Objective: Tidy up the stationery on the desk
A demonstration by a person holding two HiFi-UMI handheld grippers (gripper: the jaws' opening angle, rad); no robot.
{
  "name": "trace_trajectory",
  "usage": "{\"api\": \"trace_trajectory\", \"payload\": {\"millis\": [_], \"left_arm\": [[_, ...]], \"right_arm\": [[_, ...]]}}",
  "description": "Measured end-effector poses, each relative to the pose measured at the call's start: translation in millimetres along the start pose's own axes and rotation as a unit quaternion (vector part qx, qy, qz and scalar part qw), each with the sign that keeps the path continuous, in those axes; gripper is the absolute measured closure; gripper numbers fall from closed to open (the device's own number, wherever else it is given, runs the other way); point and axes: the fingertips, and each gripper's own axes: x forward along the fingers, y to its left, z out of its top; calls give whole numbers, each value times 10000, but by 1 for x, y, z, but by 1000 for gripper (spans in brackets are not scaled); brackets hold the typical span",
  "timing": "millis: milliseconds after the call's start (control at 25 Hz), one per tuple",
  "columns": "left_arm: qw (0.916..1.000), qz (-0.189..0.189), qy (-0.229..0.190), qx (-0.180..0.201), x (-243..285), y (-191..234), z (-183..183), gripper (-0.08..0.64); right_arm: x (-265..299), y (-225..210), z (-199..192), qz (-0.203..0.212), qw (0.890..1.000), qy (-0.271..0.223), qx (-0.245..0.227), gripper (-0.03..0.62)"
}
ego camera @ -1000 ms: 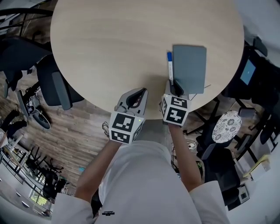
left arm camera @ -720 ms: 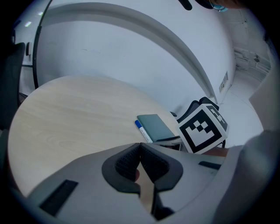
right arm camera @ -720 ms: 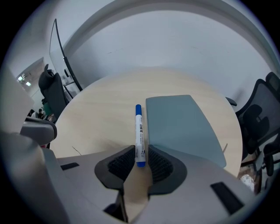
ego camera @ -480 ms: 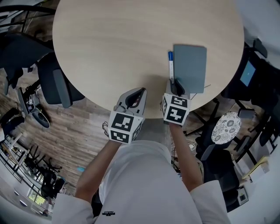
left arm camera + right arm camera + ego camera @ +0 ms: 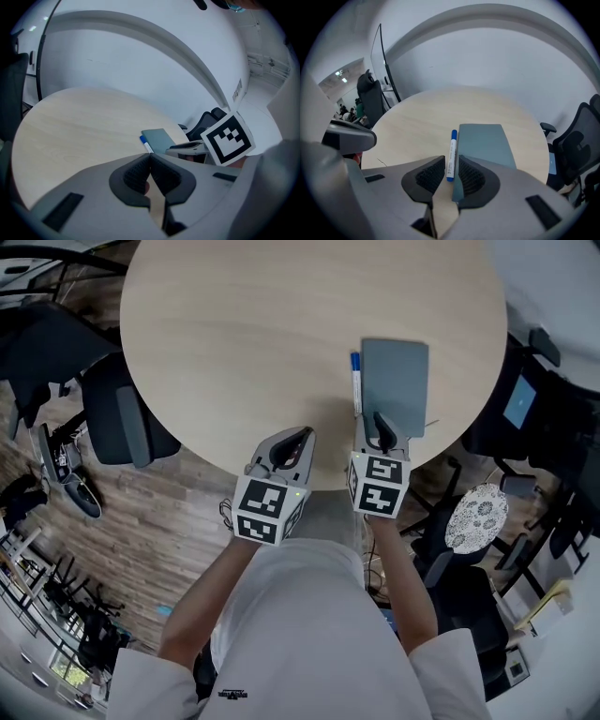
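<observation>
A grey notebook [image 5: 394, 385] lies near the right front edge of the round wooden desk [image 5: 262, 334], with a blue pen [image 5: 355, 381] along its left side. My right gripper [image 5: 380, 430] hovers over the notebook's near end. In the right gripper view the jaws [image 5: 450, 165] stand narrowly open, the near end of the pen [image 5: 451, 152] shows in the gap, and the notebook [image 5: 485, 140] lies just right of it. My left gripper [image 5: 286, 456] sits at the desk's front edge. Its jaws [image 5: 150, 161] are shut on nothing.
A black office chair [image 5: 117, 418] stands left of the desk and more chairs, one with a patterned seat [image 5: 476, 514], crowd the right side. The left gripper view shows the notebook [image 5: 159, 139] and the right gripper's marker cube [image 5: 228, 139] to its right.
My right gripper has shifted a little to the right, from the pen's near end onto the notebook's near edge. Pen, notebook and left gripper have kept their places.
</observation>
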Motion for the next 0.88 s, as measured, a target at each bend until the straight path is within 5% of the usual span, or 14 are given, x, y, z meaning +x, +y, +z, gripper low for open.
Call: {"api": "trace_trajectory", "payload": {"millis": [280, 520, 880], "left_arm": [[9996, 6, -231, -164, -11, -38, 19, 543], [9984, 137, -506, -224, -17, -77, 41, 543], [9941, 271, -1044, 131, -53, -138, 81, 543]], "right_arm": [[-51, -16, 28, 284, 9981, -420, -352, 482], [-101, -32, 52, 731, 9939, -816, -120, 482], [-190, -57, 82, 847, 9795, -1766, -468, 482]]}}
